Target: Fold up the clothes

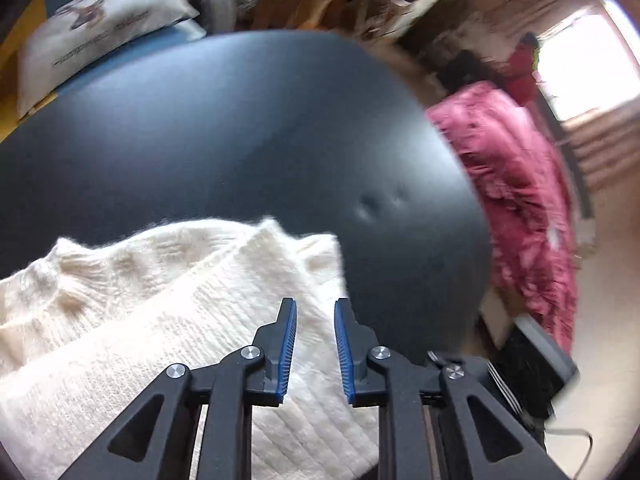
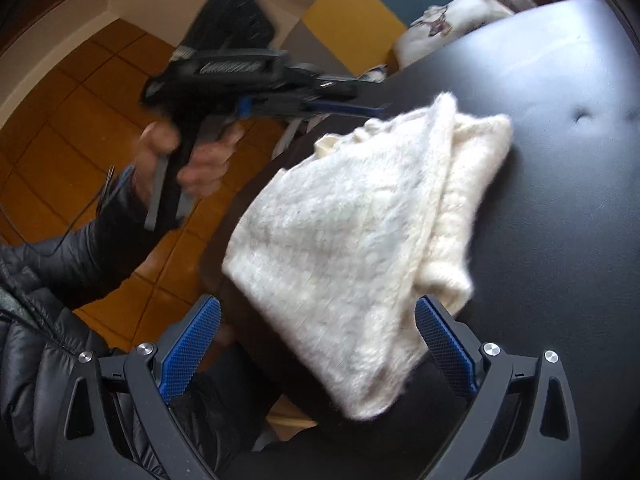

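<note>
Lying folded near the edge of a dark round table (image 1: 224, 128): a cream knitted sweater (image 1: 168, 300), fuzzy, doubled over itself in thick layers, one corner hanging slightly past the table's rim in the right wrist view (image 2: 348, 248).

Hovering just above the sweater's ribbed fold: the left gripper (image 1: 315, 312), pointing steeply down, blue-padded fingers (image 1: 289, 344) standing a little apart with nothing between them, no cloth pinched, the pads not pressing on anything. Showing in the right wrist view as well, the same gripper (image 2: 376, 110) blurred, held by a bare hand (image 2: 188, 160) coming out of a black puffer sleeve (image 2: 60, 264), its tips just over the far corner of the sweater.

Waiting wide open at the near end of the sweater: the right gripper (image 2: 316, 320), one blue finger (image 2: 188, 352) off the table's edge, the other finger over the tabletop, the sweater's near corner lying between them but apart from both pads, not being squeezed.

Sitting beyond the table in the left wrist view: a white printed pillow (image 1: 100, 28) on a blue seat, a pink fluffy blanket (image 1: 516, 200) to the right, both well apart from the sweater. Showing under the table's edge: orange floor tiles (image 2: 80, 112).
</note>
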